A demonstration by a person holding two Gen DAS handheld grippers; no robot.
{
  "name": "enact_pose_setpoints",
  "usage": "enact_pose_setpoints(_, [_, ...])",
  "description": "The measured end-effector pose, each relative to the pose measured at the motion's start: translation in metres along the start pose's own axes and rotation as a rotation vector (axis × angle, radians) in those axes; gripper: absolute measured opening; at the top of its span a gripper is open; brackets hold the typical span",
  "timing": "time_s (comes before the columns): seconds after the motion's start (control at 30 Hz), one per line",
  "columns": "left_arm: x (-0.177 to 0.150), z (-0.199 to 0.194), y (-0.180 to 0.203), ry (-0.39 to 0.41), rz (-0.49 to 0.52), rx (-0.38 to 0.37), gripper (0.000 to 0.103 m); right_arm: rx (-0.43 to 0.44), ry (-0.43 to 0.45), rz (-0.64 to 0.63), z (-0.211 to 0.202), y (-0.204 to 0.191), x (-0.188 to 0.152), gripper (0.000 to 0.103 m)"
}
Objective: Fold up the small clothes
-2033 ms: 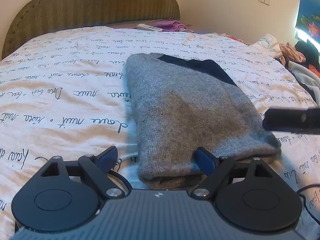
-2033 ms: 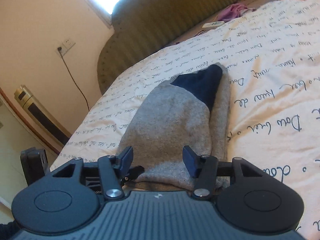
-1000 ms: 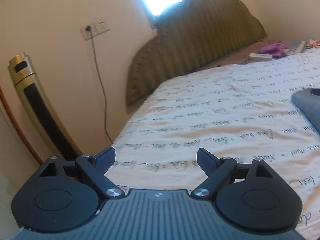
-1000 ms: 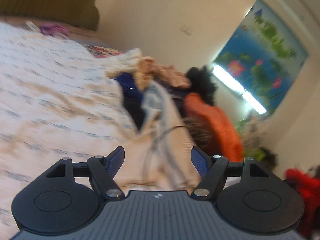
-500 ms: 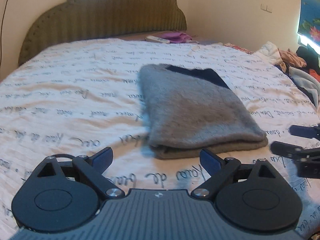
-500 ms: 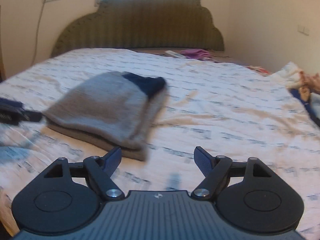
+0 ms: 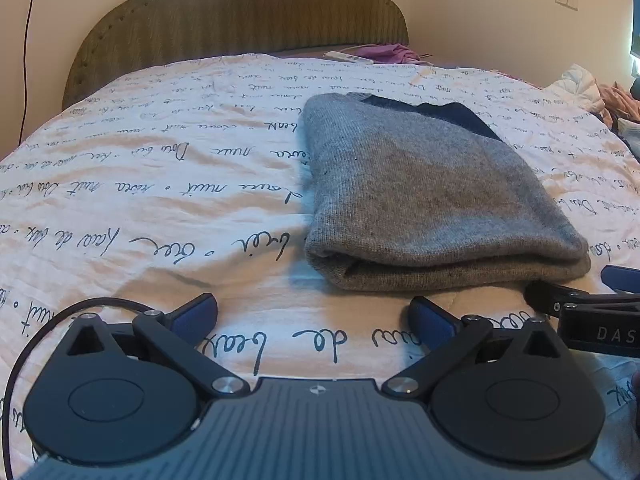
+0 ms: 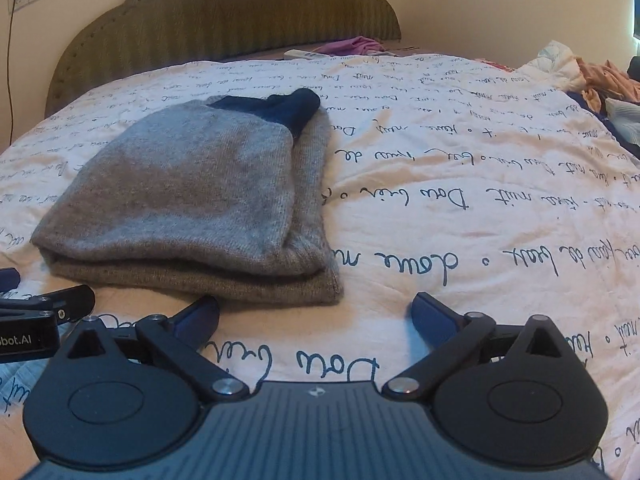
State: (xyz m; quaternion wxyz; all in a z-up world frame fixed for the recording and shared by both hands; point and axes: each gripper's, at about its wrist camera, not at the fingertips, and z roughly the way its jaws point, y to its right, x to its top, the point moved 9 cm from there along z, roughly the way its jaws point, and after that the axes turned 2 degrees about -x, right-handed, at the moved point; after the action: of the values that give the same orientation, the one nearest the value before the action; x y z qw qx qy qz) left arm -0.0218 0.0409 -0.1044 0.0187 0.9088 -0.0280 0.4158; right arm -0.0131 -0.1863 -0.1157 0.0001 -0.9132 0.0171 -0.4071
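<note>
folded grey knitted garment with navy trim [image 7: 432, 200] was left flat on script-printed white bedsheet [image 7: 160, 200]; left gripper [image 7: 314, 316] and right gripper [image 8: 316, 314] were opening, empty, near its near edge, judged released.

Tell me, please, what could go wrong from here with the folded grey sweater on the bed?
The left gripper and right gripper, both opening and empty, sit near the grey sweater; a careless pinch might catch only the top layer and undo the fold. They could also snag the loose bedsheet instead.
</note>
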Motion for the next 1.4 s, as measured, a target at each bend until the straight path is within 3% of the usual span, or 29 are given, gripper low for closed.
enact_pose_setpoints(1.4, [0.0024,0.0047,0.0047,0.001,0.028,0.026,0.103,0.01,0.017,0.017,-0.0008,0.0013,-0.0007,0.103])
